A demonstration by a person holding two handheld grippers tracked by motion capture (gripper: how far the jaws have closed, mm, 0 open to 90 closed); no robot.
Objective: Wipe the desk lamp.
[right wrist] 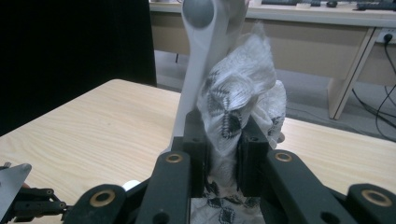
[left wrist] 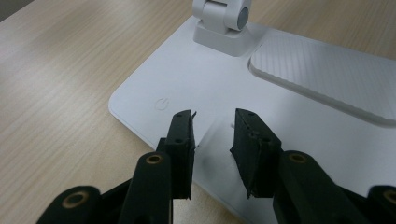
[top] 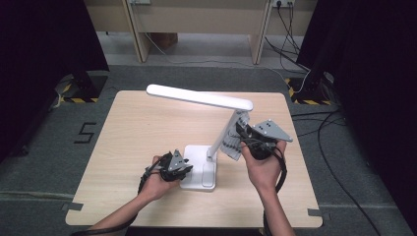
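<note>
- A white desk lamp (top: 204,135) stands near the middle of the wooden bench (top: 133,128). Its flat base (left wrist: 224,100) lies toward the person's edge, and its long head reaches over the bench toward the far left.
- The right claw (right wrist: 223,154) is beside the lamp's upright arm (right wrist: 198,70), on the right of it in the high view. It is clamped on a bunched white cloth with a dark pattern (right wrist: 238,100).
- The cloth is pressed against the lamp's arm. It rises above the jaws and also hangs out beneath them.
- The left claw (left wrist: 214,149) is at the lamp base, on the left of it in the high view. Its jaws stand a little apart with nothing between them, and their tips are low over the base's near edge. Whether they touch the base I cannot tell.
- On the base, a round power mark (left wrist: 161,103) lies just ahead of the left claw's tips. The hinge block (left wrist: 224,23) of the lamp's arm sits farther back on the base.
</note>
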